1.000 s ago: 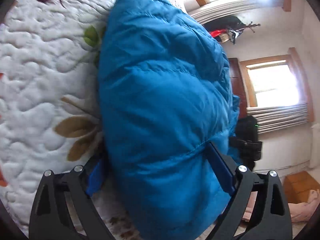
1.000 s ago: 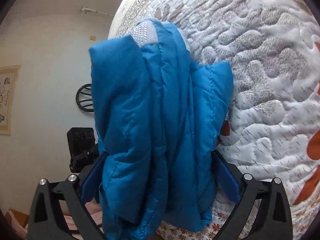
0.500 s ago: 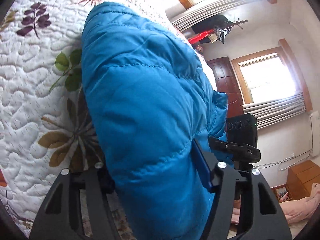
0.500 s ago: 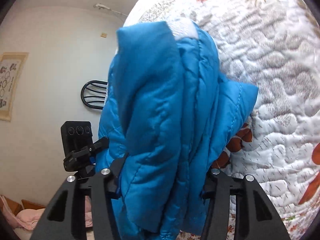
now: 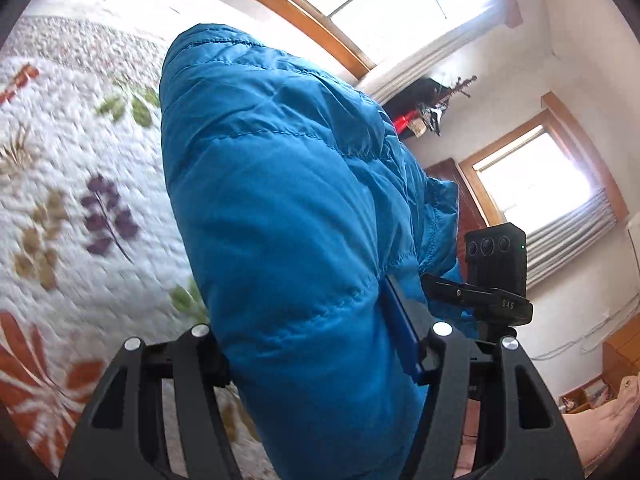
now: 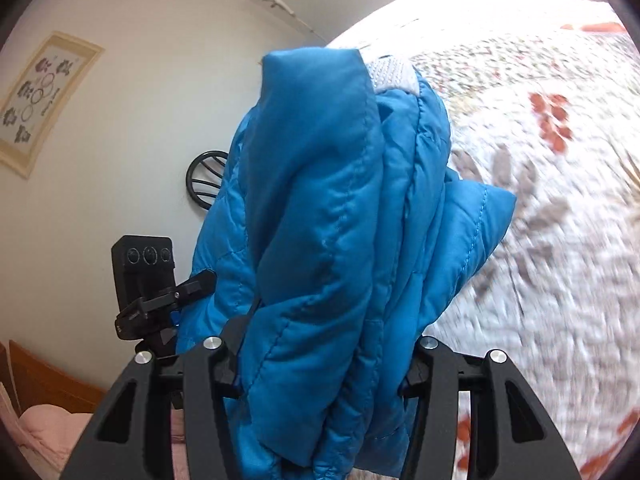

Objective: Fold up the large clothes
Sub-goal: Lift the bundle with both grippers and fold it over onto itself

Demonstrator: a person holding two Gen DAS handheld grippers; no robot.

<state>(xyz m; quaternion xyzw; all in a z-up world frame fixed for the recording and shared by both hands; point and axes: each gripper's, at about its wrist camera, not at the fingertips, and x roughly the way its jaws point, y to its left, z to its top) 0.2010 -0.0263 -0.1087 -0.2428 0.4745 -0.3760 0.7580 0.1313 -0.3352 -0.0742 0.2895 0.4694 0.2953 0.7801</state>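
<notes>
Both my grippers clamp the blue puffer jacket (image 5: pixel 288 240): left gripper (image 5: pixel 320 360) on 1 end, right gripper (image 6: pixel 320 364) on the other. Jacket's long axis runs away from me, above the bed quilt (image 5: pixel 72 168).

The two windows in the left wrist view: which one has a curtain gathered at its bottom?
The smaller window at the right, near the dark wooden door; a striped curtain bunches below it. The large upper window shows none.

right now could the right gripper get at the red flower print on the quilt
Probably not. The right gripper is clamped on the bundled blue jacket, which fills its jaws and hangs between it and the quilt. It would have to let go first.
</notes>
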